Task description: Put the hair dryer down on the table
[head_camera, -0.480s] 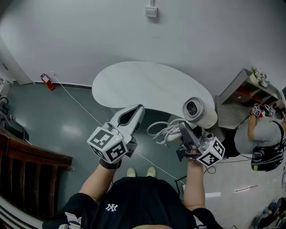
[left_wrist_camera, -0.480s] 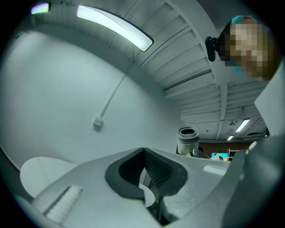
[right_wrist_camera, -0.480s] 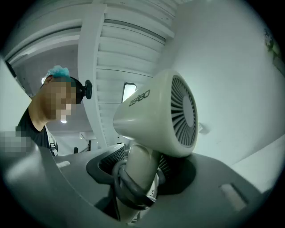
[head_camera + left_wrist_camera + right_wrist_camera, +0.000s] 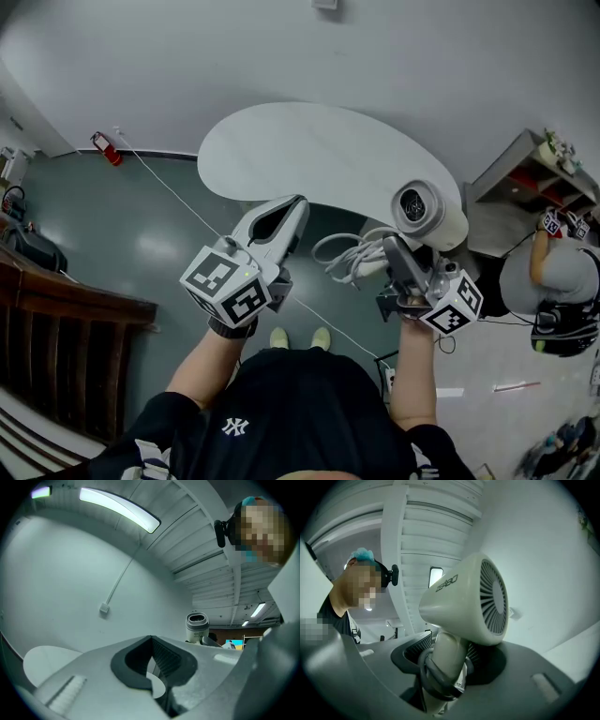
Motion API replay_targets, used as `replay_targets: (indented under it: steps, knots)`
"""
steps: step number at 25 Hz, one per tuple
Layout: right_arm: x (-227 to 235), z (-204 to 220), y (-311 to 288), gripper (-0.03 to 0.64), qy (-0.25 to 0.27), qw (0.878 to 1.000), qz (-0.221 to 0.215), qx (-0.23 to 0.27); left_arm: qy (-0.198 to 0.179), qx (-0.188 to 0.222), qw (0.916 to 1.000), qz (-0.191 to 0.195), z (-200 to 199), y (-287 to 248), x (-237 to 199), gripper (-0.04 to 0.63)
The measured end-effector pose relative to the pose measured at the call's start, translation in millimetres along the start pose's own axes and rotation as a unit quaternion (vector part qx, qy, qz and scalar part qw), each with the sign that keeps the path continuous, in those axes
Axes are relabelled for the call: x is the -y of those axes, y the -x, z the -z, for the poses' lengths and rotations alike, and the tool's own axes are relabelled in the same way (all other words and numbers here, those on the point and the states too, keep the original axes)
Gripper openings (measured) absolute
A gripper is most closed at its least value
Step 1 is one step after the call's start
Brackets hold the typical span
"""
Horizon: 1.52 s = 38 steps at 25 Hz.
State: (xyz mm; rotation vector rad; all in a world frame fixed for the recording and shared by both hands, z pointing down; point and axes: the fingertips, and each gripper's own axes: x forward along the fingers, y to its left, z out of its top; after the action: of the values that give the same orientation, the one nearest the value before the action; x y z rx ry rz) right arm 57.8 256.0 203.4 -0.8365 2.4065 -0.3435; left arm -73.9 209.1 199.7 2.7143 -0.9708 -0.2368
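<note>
White table [image 4: 309, 155] ahead; right tongs [image 4: 398, 264] clamp hair dryer [image 4: 429, 214]; left tongs [image 4: 286, 212] closed.

White kidney-shaped table [image 4: 309, 155] ahead of you
It stands on the grey-green floor [image 4: 112, 234] near the pale wall [image 4: 422, 66]; a white cable [image 4: 167, 190] crosses that floor beside its left end

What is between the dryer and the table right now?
Nothing visible. The right gripper holds the dryer by its handle at the table's near right end, and the tabletop is bare. The cord loops hang at the dryer's left, and the left gripper is farther left, shut and empty.
</note>
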Motion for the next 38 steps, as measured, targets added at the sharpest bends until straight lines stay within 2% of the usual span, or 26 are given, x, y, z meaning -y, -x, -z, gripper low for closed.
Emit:
replay_targets:
  steps: [10,19,28,33,38]
  knots:
    - [9.1,4.8,-2.6,0.239,-0.002,1.0,-0.004,-0.026,-0.005,0.008,0.9996,-0.026,12.6,-3.6,-5.0,0.0]
    - [32.6,13.9,-9.2,0.239,-0.024,0.999,-0.005,-0.03,-0.004,-0.004,0.9987,-0.051,22.1,-6.8,-23.6,0.0]
    - [85.3,40.5,-77.0,0.238,-0.025,0.999,0.029,-0.039,0.001,-0.001,0.9995,-0.031,11.9,-37.0,-111.5,0.0]
    - [144.5,66.2,-144.6,0.238,-0.023,0.997,0.062,-0.042,0.005,-0.003,1.0,-0.004,-0.3,-75.1,-199.5,0.0]
    - [160.4,74.6,-144.0,0.238,-0.014,0.995,0.091,-0.04,0.008,-0.011,0.9996,0.025,12.4,-92.0,-206.5,0.0]
